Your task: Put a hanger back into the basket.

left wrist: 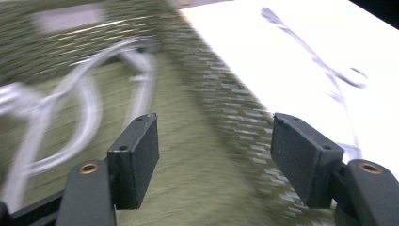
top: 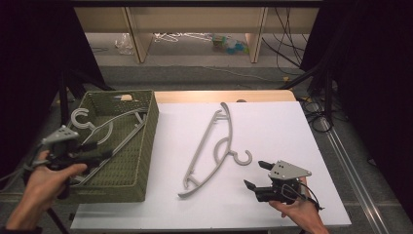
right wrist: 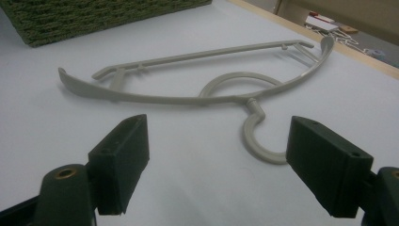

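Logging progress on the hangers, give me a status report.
Left gripper open over the basket, one hanger inside. Right gripper open, near second hanger on the table. Nothing in the way.

Count: 2 grey hangers, one on the bench (top: 214, 146), one in the basket (top: 104, 127). 1 green woven basket (top: 148, 126). 2 handheld grippers, left (top: 104, 155) and right (top: 257, 174).

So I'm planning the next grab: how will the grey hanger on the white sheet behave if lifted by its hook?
The hanger looks like thin moulded plastic, so probably light and fairly stiff. Held at the hook, its long body would likely swing or tilt. It lies flat, so rolling seems unlikely.
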`<state>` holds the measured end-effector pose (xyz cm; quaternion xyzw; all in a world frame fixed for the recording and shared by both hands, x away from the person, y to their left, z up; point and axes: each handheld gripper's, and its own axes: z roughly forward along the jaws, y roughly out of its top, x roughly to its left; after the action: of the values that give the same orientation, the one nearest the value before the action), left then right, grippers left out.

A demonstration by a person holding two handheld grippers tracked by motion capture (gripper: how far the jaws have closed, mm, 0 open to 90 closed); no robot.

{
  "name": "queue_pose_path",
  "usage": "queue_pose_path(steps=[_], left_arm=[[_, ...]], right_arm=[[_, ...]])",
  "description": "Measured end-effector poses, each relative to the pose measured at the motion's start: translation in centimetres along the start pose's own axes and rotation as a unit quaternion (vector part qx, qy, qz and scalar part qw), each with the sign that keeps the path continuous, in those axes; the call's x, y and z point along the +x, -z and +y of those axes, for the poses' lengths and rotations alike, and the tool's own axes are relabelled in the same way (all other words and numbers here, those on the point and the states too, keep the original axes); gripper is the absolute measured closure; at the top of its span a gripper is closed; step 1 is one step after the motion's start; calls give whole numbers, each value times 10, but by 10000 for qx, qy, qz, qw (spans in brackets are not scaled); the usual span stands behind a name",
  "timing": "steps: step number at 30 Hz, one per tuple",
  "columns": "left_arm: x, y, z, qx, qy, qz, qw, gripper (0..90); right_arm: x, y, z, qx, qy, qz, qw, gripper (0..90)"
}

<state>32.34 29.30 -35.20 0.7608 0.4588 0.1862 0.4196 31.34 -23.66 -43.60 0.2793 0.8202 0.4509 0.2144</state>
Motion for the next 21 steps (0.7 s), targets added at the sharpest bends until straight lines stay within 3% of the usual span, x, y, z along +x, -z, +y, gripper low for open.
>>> queue_pose_path(steps=[1,3,5,8,14,21], left_arm=[[-10,-2,0,-17,11,-81,10000,317],[-32,-9,1,-135,-206,-268,9993,304],[-52,-14,4,3,-386,-423,9984,289],[-77,-28,6,-62,-468,-736,9962,276],[-115,-63,6,197,-1011,-872,9908,275],[-143,-103,7,543,-1268,-1108,9842,250]], right_arm=[[0,0,0,-4,-1,1,10000,226],[0,0,0,-13,5,-15,10000,226],[0,0,0,-57,-41,-9,10000,227],[-1,2,0,-53,-75,-54,9999,227],[-3,4,0,-93,-163,-126,9997,227],[-4,4,0,-103,-206,-152,9996,226]])
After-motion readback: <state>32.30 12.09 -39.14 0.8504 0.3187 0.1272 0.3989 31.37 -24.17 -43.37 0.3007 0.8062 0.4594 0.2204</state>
